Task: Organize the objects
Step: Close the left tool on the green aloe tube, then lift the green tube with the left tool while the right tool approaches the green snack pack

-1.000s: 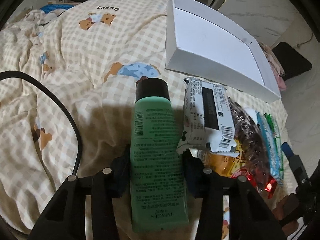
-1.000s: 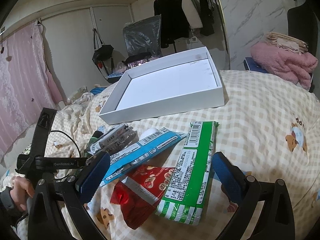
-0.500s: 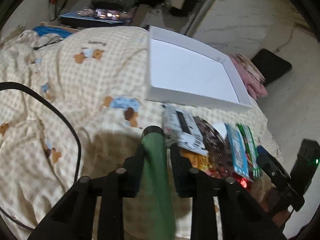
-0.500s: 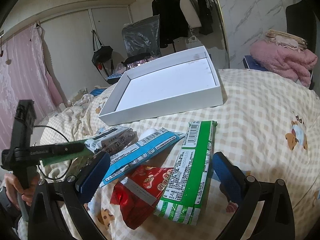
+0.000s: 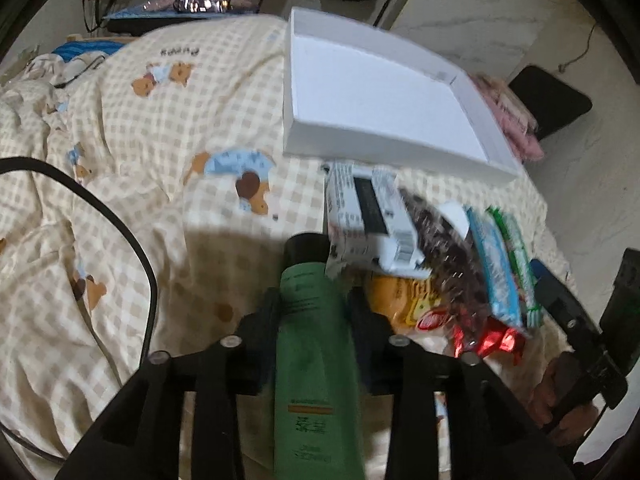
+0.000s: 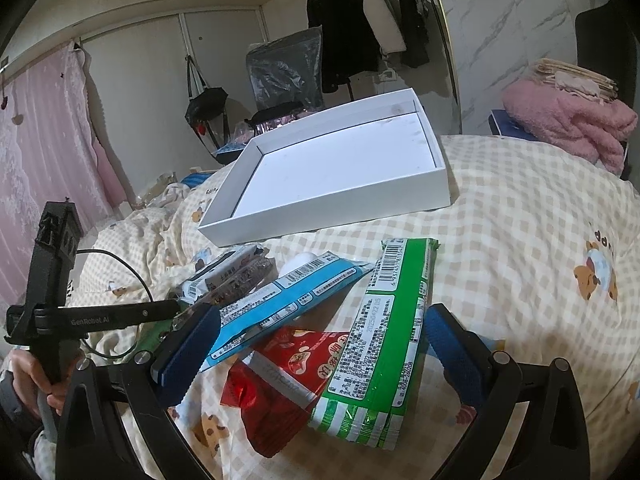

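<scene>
progress: i judge it barely begun. the white box (image 6: 340, 184) on the bed (image 6: 520, 216) has nothing in it that i can see, and every item lies outside it.
in hand: my left gripper (image 5: 314, 316) is pinching the green tube (image 5: 316, 356), pads against both its sides, the jaws easing apart slightly. black cap points toward the white box.
tube place: short of the white box's near wall, apart from it, beside the snack pile.
left to do: by my reckoning, the tube and the whole pile have to go into the white box.
pile: white packet (image 5: 372, 216) lies just before the box's near wall; blue packet (image 6: 280, 300), green packet (image 6: 384, 344) and red packet (image 6: 280, 380) overlap further from the box, toward me.
right gripper: my right gripper (image 6: 320, 356) is spread wide and pinches nothing. the green packet and red packet lie between its fingers, untouched as far as i can tell.
landmark: the white box sits tilted on the quilt, open side up.
</scene>
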`<state>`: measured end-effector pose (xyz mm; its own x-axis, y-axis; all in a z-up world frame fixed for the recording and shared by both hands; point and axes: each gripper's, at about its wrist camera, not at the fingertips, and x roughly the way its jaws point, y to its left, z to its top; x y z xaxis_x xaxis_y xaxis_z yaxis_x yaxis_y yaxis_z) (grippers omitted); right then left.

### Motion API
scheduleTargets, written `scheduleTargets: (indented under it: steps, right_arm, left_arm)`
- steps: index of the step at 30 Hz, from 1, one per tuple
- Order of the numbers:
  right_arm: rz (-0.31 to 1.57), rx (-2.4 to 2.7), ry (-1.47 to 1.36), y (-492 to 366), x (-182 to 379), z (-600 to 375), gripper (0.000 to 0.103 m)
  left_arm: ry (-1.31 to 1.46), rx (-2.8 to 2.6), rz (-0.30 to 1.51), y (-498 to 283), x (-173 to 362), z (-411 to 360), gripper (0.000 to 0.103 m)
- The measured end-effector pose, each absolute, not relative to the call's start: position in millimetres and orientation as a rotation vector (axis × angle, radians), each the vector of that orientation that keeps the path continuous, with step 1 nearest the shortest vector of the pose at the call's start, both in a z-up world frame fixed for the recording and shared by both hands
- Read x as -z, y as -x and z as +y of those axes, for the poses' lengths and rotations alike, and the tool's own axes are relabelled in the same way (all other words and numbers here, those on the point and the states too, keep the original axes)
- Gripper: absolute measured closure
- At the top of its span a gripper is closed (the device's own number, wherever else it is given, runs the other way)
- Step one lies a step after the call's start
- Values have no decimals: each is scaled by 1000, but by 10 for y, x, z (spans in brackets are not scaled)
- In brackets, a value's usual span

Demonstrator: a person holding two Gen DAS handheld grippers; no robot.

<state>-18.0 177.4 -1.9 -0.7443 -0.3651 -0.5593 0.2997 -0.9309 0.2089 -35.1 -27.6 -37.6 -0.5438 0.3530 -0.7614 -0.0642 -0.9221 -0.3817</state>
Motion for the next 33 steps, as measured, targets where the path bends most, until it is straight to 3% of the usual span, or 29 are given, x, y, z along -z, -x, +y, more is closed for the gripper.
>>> scheduleTargets:
  steps: [6,20,33]
  right_arm:
    - [-147,2636,-881,184,17,1775,1]
    - [-118,2632,-880,192,25,1732,1]
    - [-135,2630,-878,191,29,1751,1]
  left_arm:
    - [1433,-2496,-445,412,497,-236,53]
    - [1477,-2433,-479,480,656,-223,55]
    - [1265,-2588,-601,226,301,-535,57]
